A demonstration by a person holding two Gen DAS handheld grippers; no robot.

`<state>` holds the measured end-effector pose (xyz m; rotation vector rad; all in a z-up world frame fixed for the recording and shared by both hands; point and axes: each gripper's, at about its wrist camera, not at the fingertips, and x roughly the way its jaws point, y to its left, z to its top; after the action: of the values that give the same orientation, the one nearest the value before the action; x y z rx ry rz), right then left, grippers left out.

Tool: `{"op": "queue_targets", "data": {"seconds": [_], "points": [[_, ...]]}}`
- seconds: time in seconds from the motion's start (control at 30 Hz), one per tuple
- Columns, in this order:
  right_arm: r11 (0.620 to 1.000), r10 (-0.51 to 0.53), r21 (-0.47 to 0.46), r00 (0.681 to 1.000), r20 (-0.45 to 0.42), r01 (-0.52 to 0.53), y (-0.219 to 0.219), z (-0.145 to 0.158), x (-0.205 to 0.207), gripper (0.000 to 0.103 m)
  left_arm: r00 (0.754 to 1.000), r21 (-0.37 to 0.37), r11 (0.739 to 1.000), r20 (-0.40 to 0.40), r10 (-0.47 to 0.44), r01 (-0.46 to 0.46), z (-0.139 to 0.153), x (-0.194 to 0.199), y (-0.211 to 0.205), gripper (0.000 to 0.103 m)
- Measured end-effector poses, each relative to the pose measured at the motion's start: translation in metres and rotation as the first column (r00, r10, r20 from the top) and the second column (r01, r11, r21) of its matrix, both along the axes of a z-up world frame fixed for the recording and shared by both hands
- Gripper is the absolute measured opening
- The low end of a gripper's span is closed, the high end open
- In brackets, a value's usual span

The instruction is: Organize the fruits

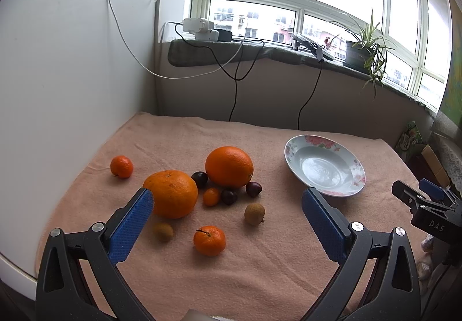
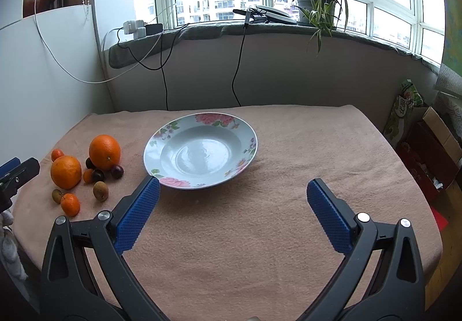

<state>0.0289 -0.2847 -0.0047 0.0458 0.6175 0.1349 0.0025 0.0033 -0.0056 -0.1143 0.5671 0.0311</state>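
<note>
Pre-grasp, nothing moved yet: left gripper (image 1: 228,199) spread and empty with the fruit pile (image 1: 202,191) just ahead between its fingers, right gripper (image 2: 232,194) spread and empty facing the bare plate (image 2: 245,130), so next likely left closes on one fruit.

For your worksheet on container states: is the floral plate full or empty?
Empty. The floral plate shows a bare, glossy basin in both views; every fruit, like the nearest large orange, lies on the cloth.
</note>
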Motion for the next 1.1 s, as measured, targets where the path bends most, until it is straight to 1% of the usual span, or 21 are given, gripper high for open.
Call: {"op": "queue_targets", "data": {"seconds": [0.67, 0.9, 1.1], "points": [[1.0, 0.01, 0.007, 1.0, -0.021, -0.01, 0.002, -0.005, 0.004, 0.103, 1.0, -0.006, 1.0, -0.005, 0.004, -0.004, -0.004, 0.002, 0.002, 0.102], [1.0, 0.026, 0.016, 0.999, -0.041, -0.026, 0.006, -0.01, 0.01, 0.103, 1.0, -0.036, 0.999, -0.022, 0.013, -0.014, -0.01, 0.005, 0.013, 0.102], [0.997, 0.073, 0.04, 0.996, -0.051, -0.071, 0.014, -0.012, 0.017, 0.103, 0.999, -0.059, 0.998, -0.035, 0.022, -0.024, -0.015, 0.006, 0.023, 0.102]]}}
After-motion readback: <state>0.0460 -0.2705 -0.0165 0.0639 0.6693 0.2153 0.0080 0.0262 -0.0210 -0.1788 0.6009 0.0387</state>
